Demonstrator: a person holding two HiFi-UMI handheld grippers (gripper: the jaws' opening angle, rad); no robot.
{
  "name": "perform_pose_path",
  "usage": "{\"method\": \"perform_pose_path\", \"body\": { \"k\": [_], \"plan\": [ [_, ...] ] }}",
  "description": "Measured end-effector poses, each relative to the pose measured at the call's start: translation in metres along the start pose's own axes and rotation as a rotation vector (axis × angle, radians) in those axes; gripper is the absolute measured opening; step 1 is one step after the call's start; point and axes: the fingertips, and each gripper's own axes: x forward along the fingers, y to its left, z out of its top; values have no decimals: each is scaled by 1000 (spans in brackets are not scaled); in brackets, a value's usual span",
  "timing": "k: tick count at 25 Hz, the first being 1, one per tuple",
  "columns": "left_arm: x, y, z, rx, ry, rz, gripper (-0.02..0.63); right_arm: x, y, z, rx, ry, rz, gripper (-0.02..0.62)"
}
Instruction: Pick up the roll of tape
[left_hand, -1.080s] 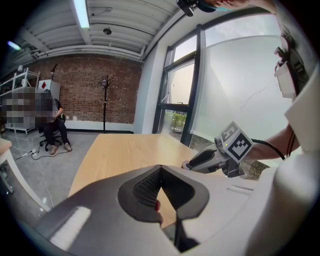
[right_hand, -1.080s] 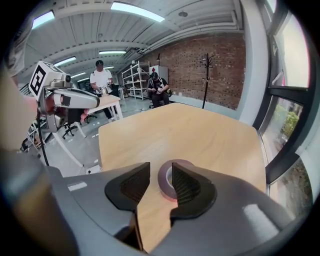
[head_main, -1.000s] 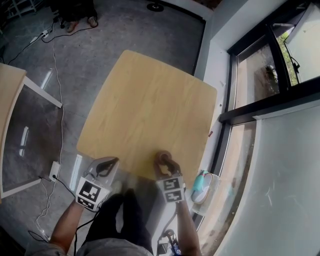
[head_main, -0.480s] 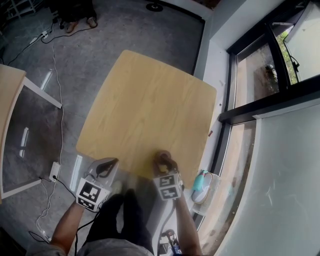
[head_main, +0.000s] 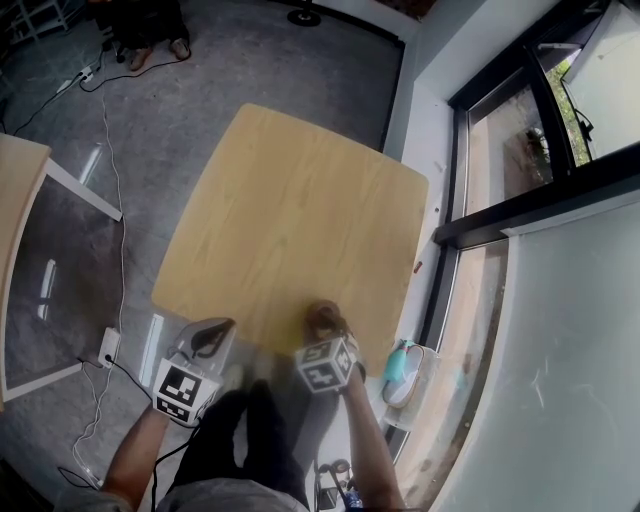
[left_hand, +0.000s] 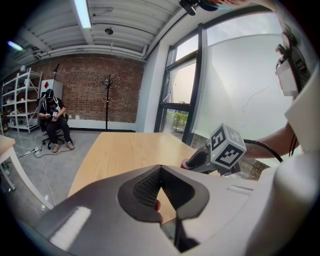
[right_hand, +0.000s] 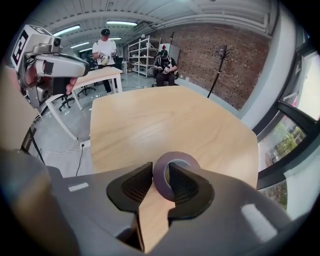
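My left gripper (head_main: 205, 335) hangs just off the table's (head_main: 300, 200) near-left corner. Its ribbed black pads are pressed together on nothing, and it has not moved.

The change is further right, close to the table's near edge. My right gripper (right_hand: 160, 167) has rolled at the wrist, so its marker cube now shows a different face in the head view. Its jaws have just been closing with the roll of tape (right_hand: 175, 156) between them. One wall of the ring now fills the gap, with one pad against its outer face and the other at the hollow core, and both look to be touching. I judge the grip is just made and the lift not yet begun, since the roll sits low against the table.

The roll is a thin, dull, dark ring, so it should be stiff enough to take a pinch across its wall. The table is smooth pale wood-grain with rounded corners. The gripper shells are plain grey plastic.
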Motion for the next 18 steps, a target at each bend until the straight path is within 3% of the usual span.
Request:
{"method": "perform_pose_path", "body": {
  "k": [4, 9, 18],
  "plan": [
    [-3, -3, 2, 0, -3, -1, -2, 2, 1, -2, -11, 51, 9, 124],
    [-7, -5, -1, -5, -1, 0, -2, 3, 0, -1, 2, 30, 13, 120],
    [-15, 2, 8, -5, -11, 41, -2, -9, -6, 6, 137, -130, 11, 110]
  ]
}}
